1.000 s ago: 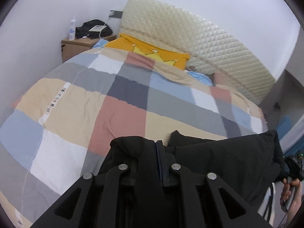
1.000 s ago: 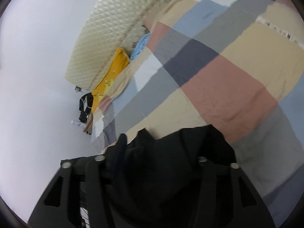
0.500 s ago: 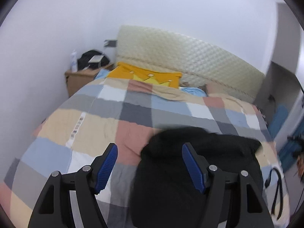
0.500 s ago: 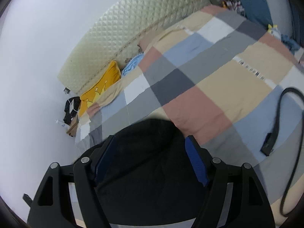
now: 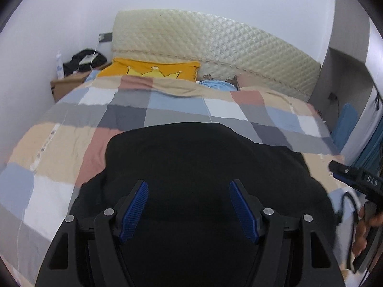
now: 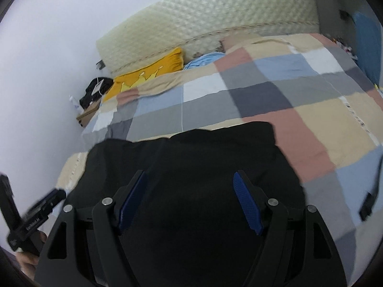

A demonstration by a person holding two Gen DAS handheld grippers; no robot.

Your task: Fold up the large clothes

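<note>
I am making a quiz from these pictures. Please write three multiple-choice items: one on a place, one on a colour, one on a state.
1. Where does the black garment lie?
A. on the checked duvet
B. on the floor
C. on the nightstand

2. What colour is the crown pillow?
A. green
B. orange-yellow
C. white

3. How is the left tool?
A. shut on the garment
B. open
C. out of view

Answers: 1 A, the checked duvet shows around the garment's far edge; 2 B, it is orange-yellow against the headboard; 3 B, the blue pads stand apart, gripping nothing.
</note>
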